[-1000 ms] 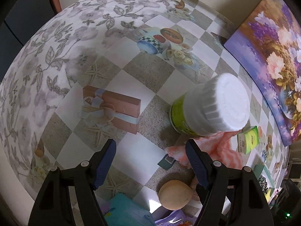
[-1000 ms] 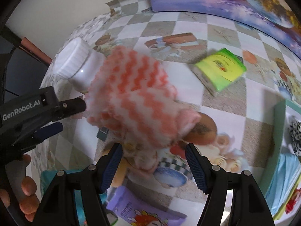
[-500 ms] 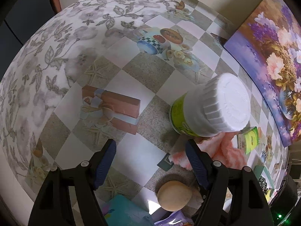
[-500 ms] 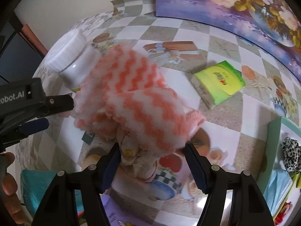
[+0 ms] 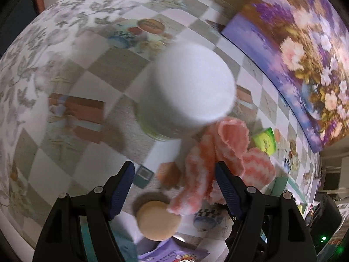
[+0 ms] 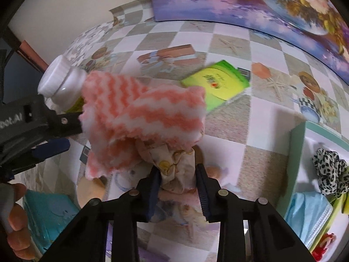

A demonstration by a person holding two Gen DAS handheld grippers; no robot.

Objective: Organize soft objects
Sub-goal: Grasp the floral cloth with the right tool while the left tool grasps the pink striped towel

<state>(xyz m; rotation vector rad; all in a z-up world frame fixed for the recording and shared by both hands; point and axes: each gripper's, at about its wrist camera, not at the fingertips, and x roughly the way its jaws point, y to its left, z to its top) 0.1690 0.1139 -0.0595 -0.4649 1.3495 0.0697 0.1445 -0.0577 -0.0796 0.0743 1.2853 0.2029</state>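
A table point(image 6: 257, 118) covered with a checked, picture-printed cloth is seen in both wrist views; a floral painting point(image 6: 250, 0) is propped along its far edge.

At the table's right edge a pale green tray point(image 6: 297, 152) is recorded. Contents: a light blue folded cloth point(image 6: 309, 211), a black-and-white spotted fabric piece point(image 6: 331, 172) and, at the lower corner, a small red item too cut off to identify.

A pink-and-white zigzag fleece cloth point(image 6: 144, 115) is held above the table, draped over a cream printed fabric bundle point(image 6: 174, 166). The right hand-held gripper point(image 6: 177, 187) is closing; the bundle lies between its blue pads and is pinched there.

A white-capped bottle with a green label point(image 5: 187, 85) stands upright left of the cloth, blurred in the left wrist view. A green box point(image 6: 218, 85) lies flat behind the cloth. A teal packet point(image 6: 50, 214) and a round tan object point(image 5: 158, 220) lie near the front edge; a purple packet point(image 5: 174, 253) is just beside them.

The left hand-held gripper point(image 5: 174, 187) is wide, nothing pinched; the fleece hangs beside its right finger point(image 5: 226, 185). Fingers point(image 6: 17, 224) of the person's left hand are noted on its handle.
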